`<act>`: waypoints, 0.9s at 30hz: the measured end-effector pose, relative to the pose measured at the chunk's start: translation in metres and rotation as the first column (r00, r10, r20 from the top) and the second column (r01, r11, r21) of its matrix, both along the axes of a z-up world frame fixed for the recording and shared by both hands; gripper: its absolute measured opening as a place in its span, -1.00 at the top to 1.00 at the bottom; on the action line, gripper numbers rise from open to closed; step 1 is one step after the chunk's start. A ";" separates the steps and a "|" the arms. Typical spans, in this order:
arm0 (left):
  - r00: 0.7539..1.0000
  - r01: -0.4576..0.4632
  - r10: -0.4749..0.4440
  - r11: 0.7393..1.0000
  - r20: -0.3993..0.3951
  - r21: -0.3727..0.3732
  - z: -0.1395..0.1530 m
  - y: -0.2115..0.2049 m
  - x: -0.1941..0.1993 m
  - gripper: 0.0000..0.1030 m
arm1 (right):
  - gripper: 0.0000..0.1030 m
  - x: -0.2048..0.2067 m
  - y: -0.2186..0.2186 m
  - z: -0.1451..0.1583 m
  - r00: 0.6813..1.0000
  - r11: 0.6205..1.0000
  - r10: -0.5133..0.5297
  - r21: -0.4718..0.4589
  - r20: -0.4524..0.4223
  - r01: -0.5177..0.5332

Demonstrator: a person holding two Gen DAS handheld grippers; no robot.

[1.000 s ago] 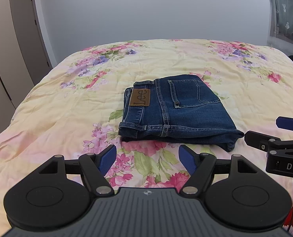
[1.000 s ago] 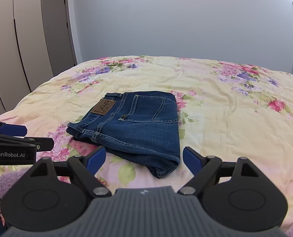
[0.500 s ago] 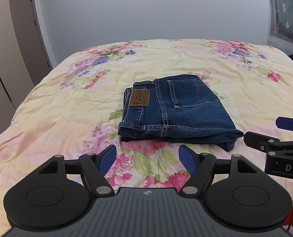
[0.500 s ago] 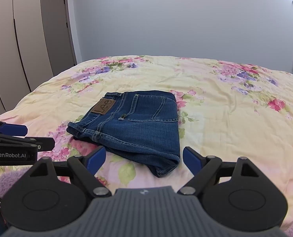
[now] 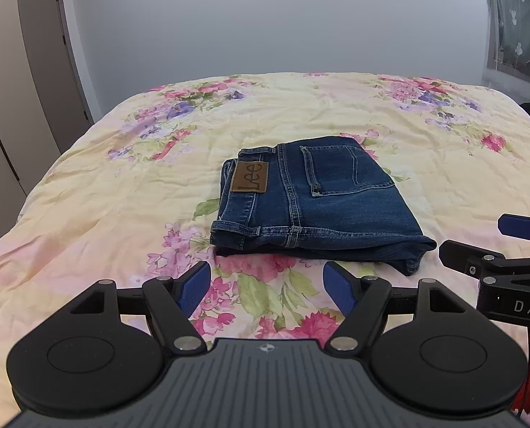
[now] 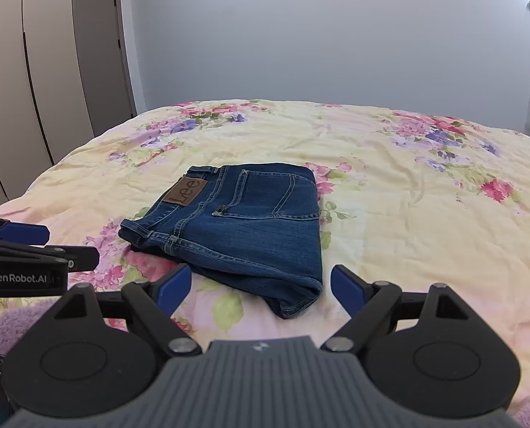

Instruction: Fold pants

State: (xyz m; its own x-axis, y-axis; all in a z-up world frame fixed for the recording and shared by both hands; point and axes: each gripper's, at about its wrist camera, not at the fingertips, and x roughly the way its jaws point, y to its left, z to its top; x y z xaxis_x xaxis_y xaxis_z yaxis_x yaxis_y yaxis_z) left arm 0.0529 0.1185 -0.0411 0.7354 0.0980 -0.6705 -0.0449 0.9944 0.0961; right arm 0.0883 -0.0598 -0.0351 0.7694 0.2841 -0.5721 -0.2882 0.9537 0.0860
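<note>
We hold the left claw and right claw released and empty, just short of the dark blue denim pants, which lie in a compact fold on the floral yellow bed quilt, so folding seems finished.

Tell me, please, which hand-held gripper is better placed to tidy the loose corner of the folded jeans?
Probably the right hand-held gripper: the jeans put their protruding near corner just ahead of its open jaws. The left hand-held gripper, also open, faces the waistband edge instead.
</note>
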 end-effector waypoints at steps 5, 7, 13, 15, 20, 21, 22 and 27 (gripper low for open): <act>1.000 -0.003 0.003 1.000 0.006 -0.002 0.001 0.000 -0.002 -0.64 | -0.58 0.000 0.000 0.000 1.000 1.000 -0.001 -0.002 0.000 0.001; 1.000 -0.005 0.005 1.000 0.010 -0.001 0.002 0.000 -0.003 -0.64 | -0.58 -0.001 0.000 0.000 1.000 1.000 -0.001 -0.003 0.001 0.001; 1.000 -0.009 0.010 1.000 0.020 -0.019 0.004 0.002 -0.003 -0.63 | -0.58 -0.003 0.003 0.001 1.000 1.000 0.006 -0.006 0.007 -0.006; 1.000 -0.013 0.014 1.000 0.022 -0.021 0.004 0.003 -0.004 -0.63 | -0.58 -0.004 0.003 0.000 1.000 1.000 0.007 -0.007 0.009 -0.007; 1.000 -0.013 0.013 1.000 0.026 -0.008 0.003 0.002 -0.002 -0.63 | -0.58 -0.004 0.004 0.000 1.000 1.000 0.009 -0.008 0.007 -0.009; 1.000 -0.014 0.014 1.000 0.024 -0.010 0.003 0.002 -0.002 -0.63 | -0.58 -0.004 0.004 0.000 1.000 1.000 0.009 -0.008 0.006 -0.009; 1.000 -0.014 0.014 1.000 0.023 -0.009 0.003 0.001 -0.002 -0.63 | -0.58 -0.004 0.004 0.000 1.000 1.000 0.009 -0.009 0.005 -0.009; 1.000 -0.014 0.014 1.000 0.021 -0.009 0.003 0.001 -0.001 -0.63 | -0.58 -0.003 0.003 0.000 1.000 1.000 0.011 -0.010 0.002 -0.011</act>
